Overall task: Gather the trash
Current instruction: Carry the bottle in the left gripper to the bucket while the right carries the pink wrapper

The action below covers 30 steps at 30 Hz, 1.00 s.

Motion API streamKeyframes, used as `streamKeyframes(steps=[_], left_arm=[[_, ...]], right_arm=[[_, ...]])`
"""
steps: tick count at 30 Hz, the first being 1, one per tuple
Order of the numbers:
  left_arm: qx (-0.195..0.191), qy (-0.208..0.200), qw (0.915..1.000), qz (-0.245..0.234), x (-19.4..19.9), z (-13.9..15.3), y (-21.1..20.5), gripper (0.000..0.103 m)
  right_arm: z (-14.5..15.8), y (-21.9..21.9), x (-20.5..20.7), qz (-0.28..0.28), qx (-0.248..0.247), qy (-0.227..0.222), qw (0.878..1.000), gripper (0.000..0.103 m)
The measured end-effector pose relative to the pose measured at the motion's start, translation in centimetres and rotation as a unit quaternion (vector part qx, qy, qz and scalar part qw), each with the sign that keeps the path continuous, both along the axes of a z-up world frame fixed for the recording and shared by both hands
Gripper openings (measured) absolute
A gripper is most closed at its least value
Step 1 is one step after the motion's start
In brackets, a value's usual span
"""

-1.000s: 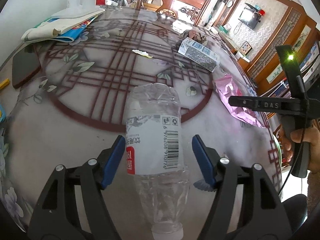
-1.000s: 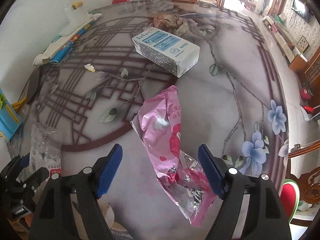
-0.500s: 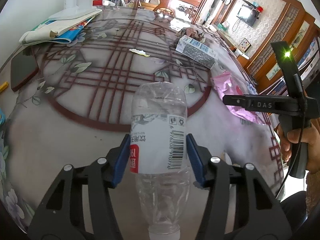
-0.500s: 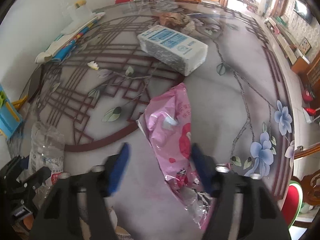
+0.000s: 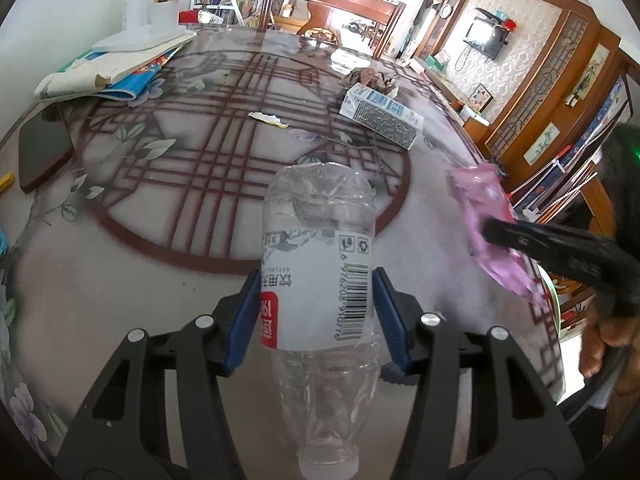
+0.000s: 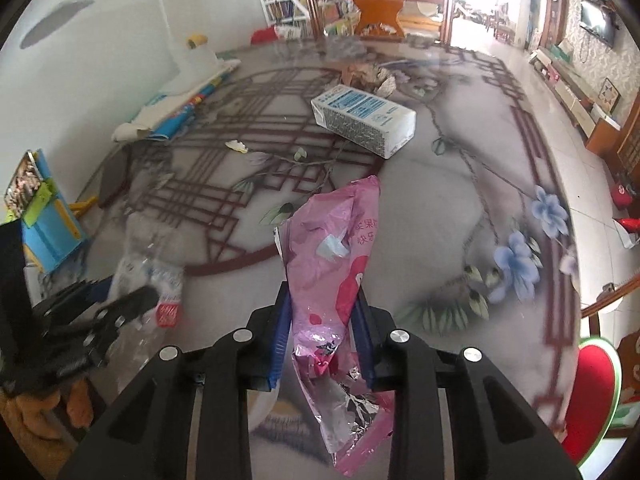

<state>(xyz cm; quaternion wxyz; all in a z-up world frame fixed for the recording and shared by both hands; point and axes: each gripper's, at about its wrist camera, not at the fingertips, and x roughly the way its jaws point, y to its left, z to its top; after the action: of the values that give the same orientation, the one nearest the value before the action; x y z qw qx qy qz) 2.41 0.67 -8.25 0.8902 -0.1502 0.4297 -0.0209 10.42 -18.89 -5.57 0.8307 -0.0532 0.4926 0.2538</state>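
My left gripper (image 5: 316, 312) is shut on a crushed clear plastic bottle (image 5: 320, 240) with a white label, held above the table with its cap toward me. My right gripper (image 6: 322, 328) is shut on a pink foil wrapper (image 6: 336, 256) and holds it off the table. The wrapper (image 5: 488, 216) and the right gripper also show at the right of the left wrist view. The bottle (image 6: 152, 276) and the left gripper show at the lower left of the right wrist view. A white and blue carton (image 6: 362, 120) lies further back on the table.
The round glass-topped table (image 5: 120, 272) has a red lattice pattern. A small paper scrap (image 5: 268, 119), crumpled brown paper (image 6: 368, 72), a stack of books (image 5: 116, 72), a dark phone (image 5: 42, 156) and a white lamp base (image 6: 196, 60) lie on it. A red chair (image 6: 592, 400) stands at the right.
Both grippers closed: the left on the bottle, the right on the pink wrapper. Both items are now lifted off the table.
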Motion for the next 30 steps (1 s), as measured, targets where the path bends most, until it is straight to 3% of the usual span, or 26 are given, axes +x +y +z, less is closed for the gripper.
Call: streamKeyframes(steps=[7,13,23,30], left_arm=[[0.013,0.0,0.9999,-0.002,0.0,-0.2,-0.5,0.053],[0.026,-0.019,0.9995,-0.008,-0.4,0.6,-1.2,0.053],[0.047,-0.038,0.998,-0.02,-1.0,2.7,-3.9,0.053],[0.044,-0.049,0.9971,-0.038,-0.9,4.2,-7.5,0.053]], right_arm=[[2.3,-3.9,-4.9,-0.047,0.014,-0.075,0.996,0.028],[2.2,-7.7,-4.8,-0.119,0.062,-0.074,0.988,0.028],[2.3,-10.4,-5.8,-0.134,0.06,-0.091,0.985,0.03],[2.4,-12.1,-5.9,-0.154,0.09,-0.081,0.981,0.03]])
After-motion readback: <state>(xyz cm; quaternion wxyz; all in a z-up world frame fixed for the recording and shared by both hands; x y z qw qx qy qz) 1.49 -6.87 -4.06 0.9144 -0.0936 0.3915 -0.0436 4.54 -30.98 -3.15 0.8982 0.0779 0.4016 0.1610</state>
